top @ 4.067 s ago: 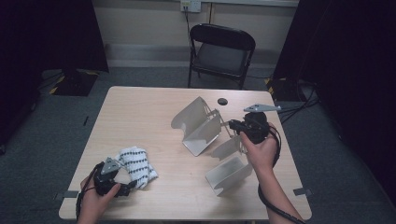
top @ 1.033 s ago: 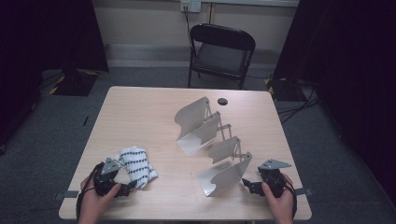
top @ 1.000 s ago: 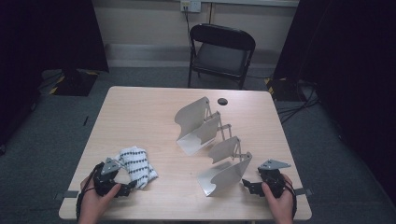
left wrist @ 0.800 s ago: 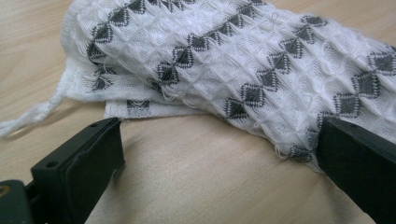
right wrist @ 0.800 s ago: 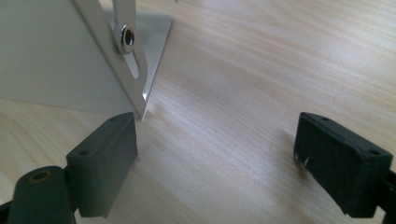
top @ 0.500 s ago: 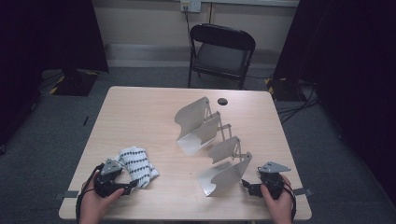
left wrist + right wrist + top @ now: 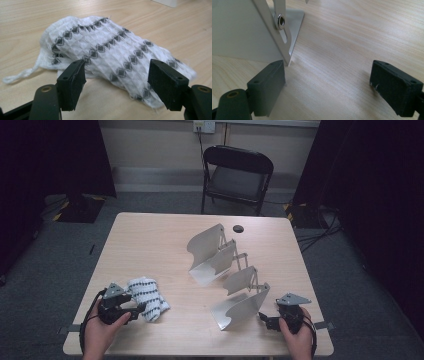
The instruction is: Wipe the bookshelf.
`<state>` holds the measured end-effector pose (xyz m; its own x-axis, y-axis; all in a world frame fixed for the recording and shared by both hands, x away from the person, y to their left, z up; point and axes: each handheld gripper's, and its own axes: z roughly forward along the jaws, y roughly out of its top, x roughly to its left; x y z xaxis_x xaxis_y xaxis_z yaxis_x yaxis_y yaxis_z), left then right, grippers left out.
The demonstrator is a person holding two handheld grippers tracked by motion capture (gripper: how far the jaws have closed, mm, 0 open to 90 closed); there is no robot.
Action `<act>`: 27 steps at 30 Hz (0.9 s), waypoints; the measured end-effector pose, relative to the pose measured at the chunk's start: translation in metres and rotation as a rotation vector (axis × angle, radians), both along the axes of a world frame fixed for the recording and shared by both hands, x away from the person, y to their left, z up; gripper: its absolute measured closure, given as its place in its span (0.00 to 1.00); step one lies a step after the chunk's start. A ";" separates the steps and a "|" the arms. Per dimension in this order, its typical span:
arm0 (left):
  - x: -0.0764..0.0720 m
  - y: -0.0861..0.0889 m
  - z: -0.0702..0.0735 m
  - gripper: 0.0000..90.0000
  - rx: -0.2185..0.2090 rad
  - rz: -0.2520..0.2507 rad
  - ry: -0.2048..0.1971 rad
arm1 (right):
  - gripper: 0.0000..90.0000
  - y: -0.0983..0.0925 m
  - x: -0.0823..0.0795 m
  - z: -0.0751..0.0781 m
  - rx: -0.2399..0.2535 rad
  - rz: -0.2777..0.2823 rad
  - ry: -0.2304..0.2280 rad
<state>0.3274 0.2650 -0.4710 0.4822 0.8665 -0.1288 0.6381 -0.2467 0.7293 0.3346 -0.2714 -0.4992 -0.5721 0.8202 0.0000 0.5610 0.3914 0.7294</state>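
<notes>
Pale wood grain covers the bench (image 7: 150, 245), which stands on grey carpet before a black folding chair (image 7: 237, 175). Near its front left corner lies a crumpled white waffle-weave cloth with rows of dark diamonds (image 7: 110, 55), and the left gripper (image 7: 117, 75) is set low against it. Its jaws have just been closing, yet a wide gap remains: one pad brushes the cloth's near fold, the other stands clear, and only the cloth's near edge lies between them, not clamped. To grasp well, I judge it should push a little deeper so both pads straddle a thick fold rather than the thin hem, then close squarely and lift without dragging the loose tail. The right gripper (image 7: 332, 87) rests at the front right, jaws wide apart and empty, just beside the corner of a folding rack of curved white metal panels (image 7: 225, 270), and should keep off it.
</notes>
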 end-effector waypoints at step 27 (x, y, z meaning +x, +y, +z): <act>0.037 -0.032 -0.006 0.36 0.118 -0.006 0.006 | 0.14 0.000 0.000 0.000 0.001 0.000 0.000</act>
